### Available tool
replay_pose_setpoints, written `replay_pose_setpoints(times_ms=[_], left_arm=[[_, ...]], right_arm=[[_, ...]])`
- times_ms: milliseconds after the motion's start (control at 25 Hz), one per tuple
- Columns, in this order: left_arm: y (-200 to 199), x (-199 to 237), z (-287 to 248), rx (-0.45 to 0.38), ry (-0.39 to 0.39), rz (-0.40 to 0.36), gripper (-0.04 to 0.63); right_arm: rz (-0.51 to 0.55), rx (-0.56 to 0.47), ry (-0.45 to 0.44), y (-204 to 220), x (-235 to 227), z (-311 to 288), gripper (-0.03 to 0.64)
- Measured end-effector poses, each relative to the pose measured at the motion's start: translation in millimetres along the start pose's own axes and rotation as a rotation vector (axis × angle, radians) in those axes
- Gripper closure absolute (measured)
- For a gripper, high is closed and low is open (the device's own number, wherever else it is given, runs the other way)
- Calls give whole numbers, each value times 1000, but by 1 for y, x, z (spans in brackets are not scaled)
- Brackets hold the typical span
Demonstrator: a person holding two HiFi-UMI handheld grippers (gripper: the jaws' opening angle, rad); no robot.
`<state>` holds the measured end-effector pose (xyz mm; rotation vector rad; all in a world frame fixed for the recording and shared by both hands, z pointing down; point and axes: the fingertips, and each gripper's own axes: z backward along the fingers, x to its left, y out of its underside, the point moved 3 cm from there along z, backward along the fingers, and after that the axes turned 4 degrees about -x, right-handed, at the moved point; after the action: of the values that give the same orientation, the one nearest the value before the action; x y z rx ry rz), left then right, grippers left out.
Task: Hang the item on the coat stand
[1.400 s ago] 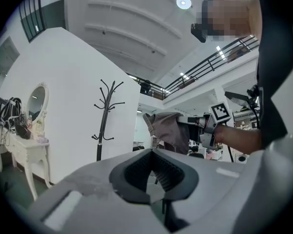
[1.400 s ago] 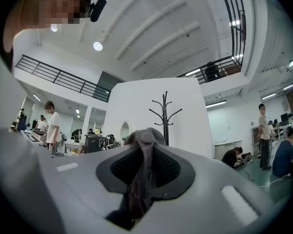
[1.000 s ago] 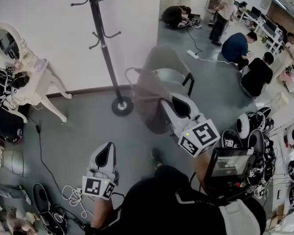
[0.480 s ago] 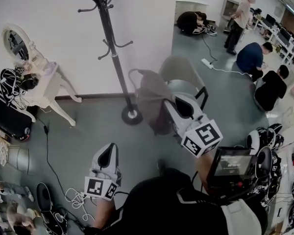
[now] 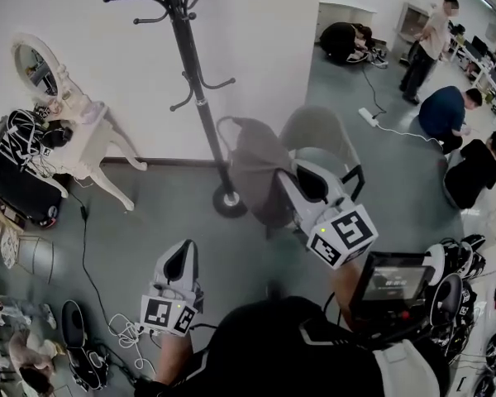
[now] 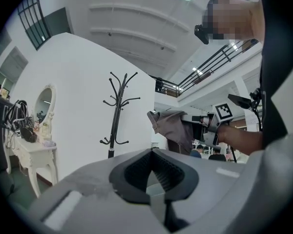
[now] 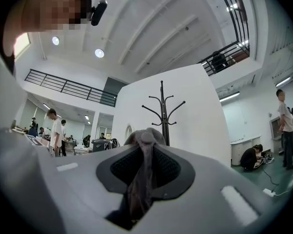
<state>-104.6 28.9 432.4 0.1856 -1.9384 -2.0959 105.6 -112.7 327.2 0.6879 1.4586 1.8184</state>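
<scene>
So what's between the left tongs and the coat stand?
Just bare grey floor, in the head view, between the left tongs and the black metal coat stand.

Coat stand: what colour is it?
Black; the coat stand shows best in the head view, against the white wall.

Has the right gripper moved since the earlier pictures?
Yes. In the head view the right gripper, shut on the grey garment, is nearer the coat stand base than before.
</scene>
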Motion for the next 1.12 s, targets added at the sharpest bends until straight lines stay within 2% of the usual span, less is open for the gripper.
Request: replay_pose_setpoints(times_ms=[320, 560, 880, 1120], left_arm=[[2, 3, -43, 7, -19, -13, 575], [1, 5, -66, 6, -70, -24, 575], [0, 14, -73, 37, -95, -44, 575], [-12, 43, -81, -10, -102, -45, 575]], right_arm=[[-16, 23, -43, 6, -40, -27, 546], [-22, 20, -92, 5, -62, -44, 546], [-52, 14, -130, 12, -71, -69, 546], [-40, -24, -100, 4, -68, -98, 546]])
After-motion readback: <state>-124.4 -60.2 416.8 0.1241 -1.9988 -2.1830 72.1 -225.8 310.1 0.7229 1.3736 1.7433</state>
